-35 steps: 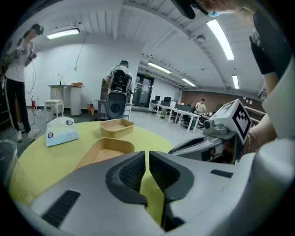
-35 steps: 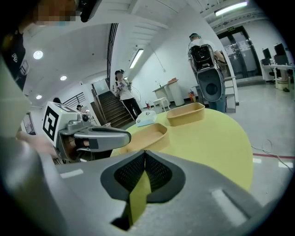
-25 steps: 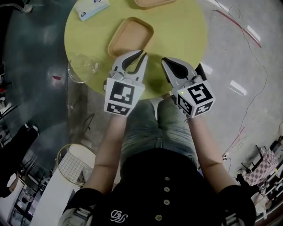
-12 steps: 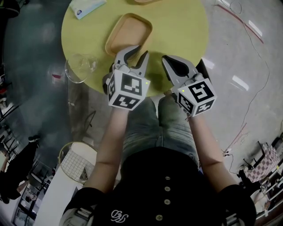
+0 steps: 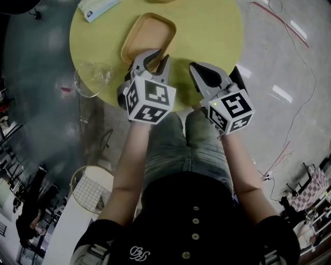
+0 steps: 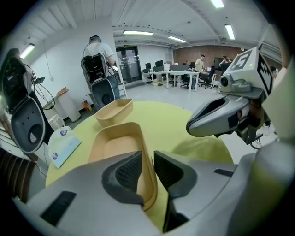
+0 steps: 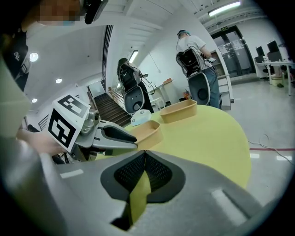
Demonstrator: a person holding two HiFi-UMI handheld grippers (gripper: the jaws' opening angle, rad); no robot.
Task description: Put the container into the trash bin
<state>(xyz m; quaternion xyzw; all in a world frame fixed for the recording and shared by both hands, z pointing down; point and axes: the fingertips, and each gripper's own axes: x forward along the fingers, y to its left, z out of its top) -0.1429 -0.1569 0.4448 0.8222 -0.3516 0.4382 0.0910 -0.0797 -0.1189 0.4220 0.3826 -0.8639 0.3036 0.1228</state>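
- Since the earlier frame the left gripper [image 5: 161,56] has dipped and rolled, so its marker cube shows a different face, and its tips have come up to the near end of the container [image 5: 147,36]
- The right gripper [image 5: 194,68] has kept its place over the near edge of the table [image 5: 212,31]
- The left gripper's jaws stand a little apart and straddle the container's near wall, one pad inside and one outside, with a gap on the outer side, so they are not clamped on it
- The right gripper's jaws are pressed together with nothing in them
- The container is a tan oblong tray sitting flat on the round yellow-green table, just in front of the person
- A second tray [image 6: 114,110] of the same kind sits farther back, and a tissue packet [image 5: 95,8] lies to the left of the two
- A clear cup [image 5: 92,77] is at the table's left edge
- A wire bin [image 5: 88,189] stands on the glossy grey floor [image 5: 289,155] to the person's left, well apart from the table
- A red cable [image 5: 289,41] trails across the floor on the right
- The room is an open office with strip lights, desks [image 6: 184,73] at the far end and a standing person [image 6: 99,55] wearing a backpack
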